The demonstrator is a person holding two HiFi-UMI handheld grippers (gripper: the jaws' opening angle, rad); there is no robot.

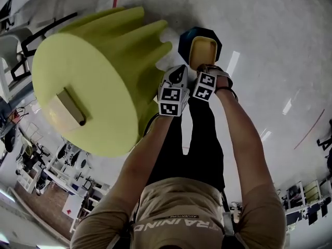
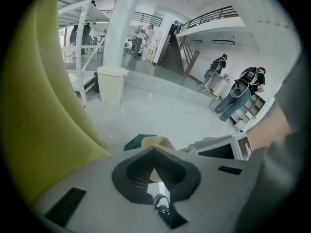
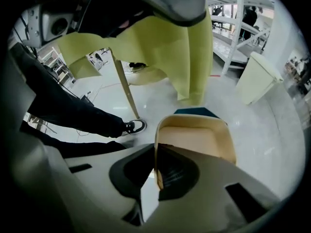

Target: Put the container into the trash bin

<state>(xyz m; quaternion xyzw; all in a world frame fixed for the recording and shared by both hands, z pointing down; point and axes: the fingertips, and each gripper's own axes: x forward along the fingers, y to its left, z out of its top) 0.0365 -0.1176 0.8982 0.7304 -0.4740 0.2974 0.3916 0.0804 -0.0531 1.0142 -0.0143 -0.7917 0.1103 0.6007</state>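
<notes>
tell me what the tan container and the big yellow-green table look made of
The container is probably thin moulded pulp or paperboard: matte tan, thin rim, no gloss. The table is likely moulded plastic or foam: one even matte yellow-green colour, rounded fluted sides, no seams showing.

One container [image 1: 203, 52], one trash bin [image 1: 185, 41], one yellow-green table [image 1: 88, 82], and two tools [image 1: 179, 74] [image 1: 201, 69].

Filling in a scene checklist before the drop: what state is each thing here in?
bin: open at the top, contents hidden.
container: empty, held by its rim over the bin, not yet inside.
right gripper: shut on the container's wall.
left gripper: jaws together at the tips; any hold on the container is unclear.
table: standing upright.
</notes>
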